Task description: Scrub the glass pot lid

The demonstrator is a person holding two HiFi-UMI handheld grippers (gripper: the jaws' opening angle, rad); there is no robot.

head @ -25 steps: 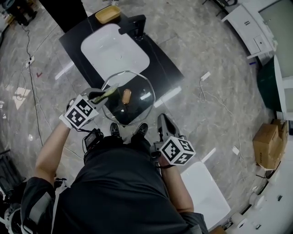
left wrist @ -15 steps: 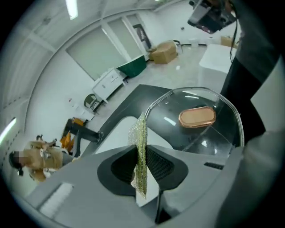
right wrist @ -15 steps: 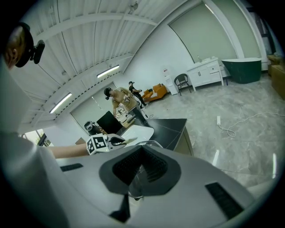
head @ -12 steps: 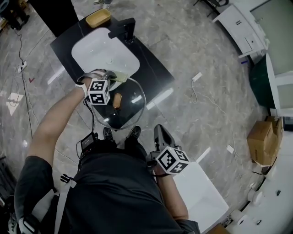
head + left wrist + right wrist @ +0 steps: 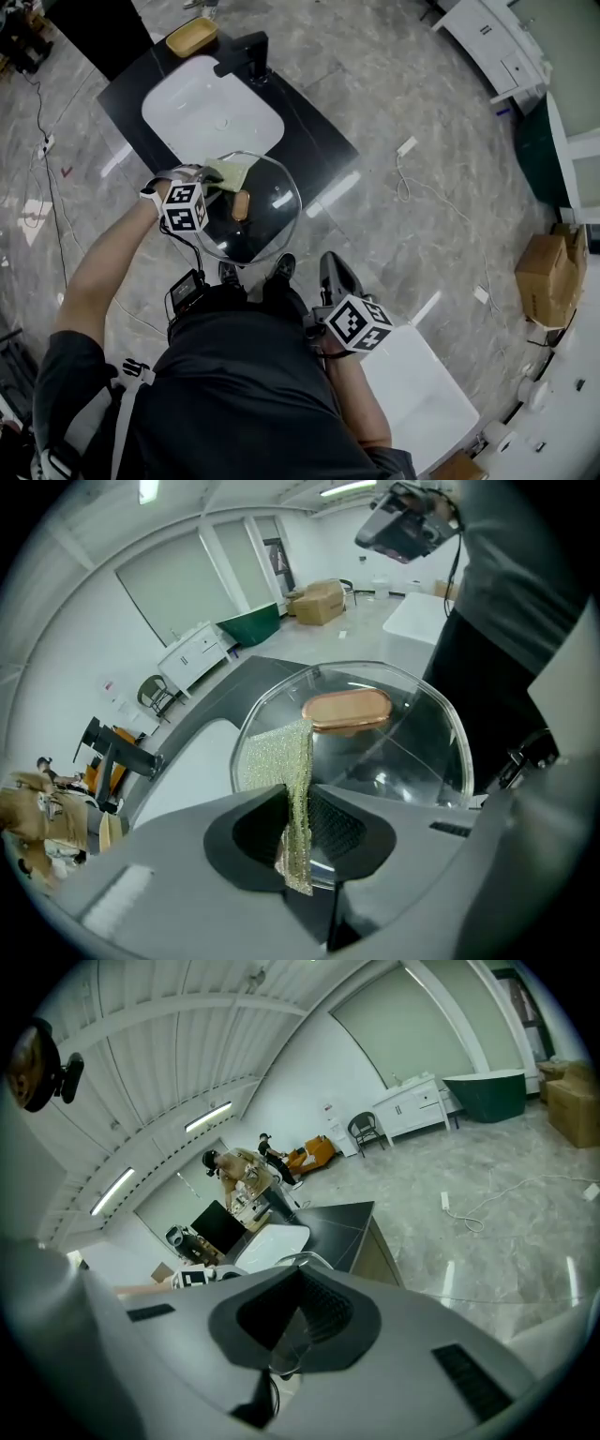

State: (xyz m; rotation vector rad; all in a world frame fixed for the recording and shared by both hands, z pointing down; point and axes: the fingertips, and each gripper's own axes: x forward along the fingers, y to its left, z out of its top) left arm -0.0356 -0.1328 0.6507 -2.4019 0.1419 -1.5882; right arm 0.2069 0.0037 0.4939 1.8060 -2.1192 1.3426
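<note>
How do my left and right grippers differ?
The left gripper pinches a yellow-green scrub cloth; the right gripper pinches something clear, seemingly the rim of the glass lid. The left gripper reaches over the lid; the right gripper sits near the person's waist. Both are shut.

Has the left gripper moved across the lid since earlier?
Yes. The left gripper, shut on the scrub cloth, went from the left rim of the glass lid, beside the knob, toward its rim nearest the sink.

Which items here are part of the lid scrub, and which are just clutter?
In use: glass pot lid, scouring cloth, left gripper clamping it, right gripper on the lid's rim.
Lying about: sink, faucet, yellow tray, cardboard box, power strip.
</note>
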